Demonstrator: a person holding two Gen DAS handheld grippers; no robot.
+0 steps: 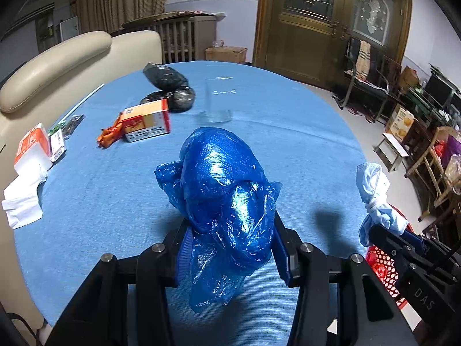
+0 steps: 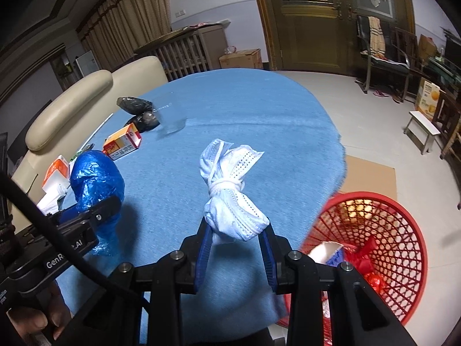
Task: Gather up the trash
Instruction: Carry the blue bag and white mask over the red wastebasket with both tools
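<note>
Nearby, red basket (image 2: 374,239) sits beside table (image 2: 259,109); boxes, black bags (image 1: 168,88) remain.

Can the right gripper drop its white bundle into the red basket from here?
Probably yes. The right gripper is shut on the knotted white mask bundle, and the red basket sits open-topped just beside the table edge, with nothing between them.

Basket (image 2: 383,230) on floor right of table (image 2: 230,109); box (image 2: 122,142), bags (image 2: 138,112) far left.
</note>
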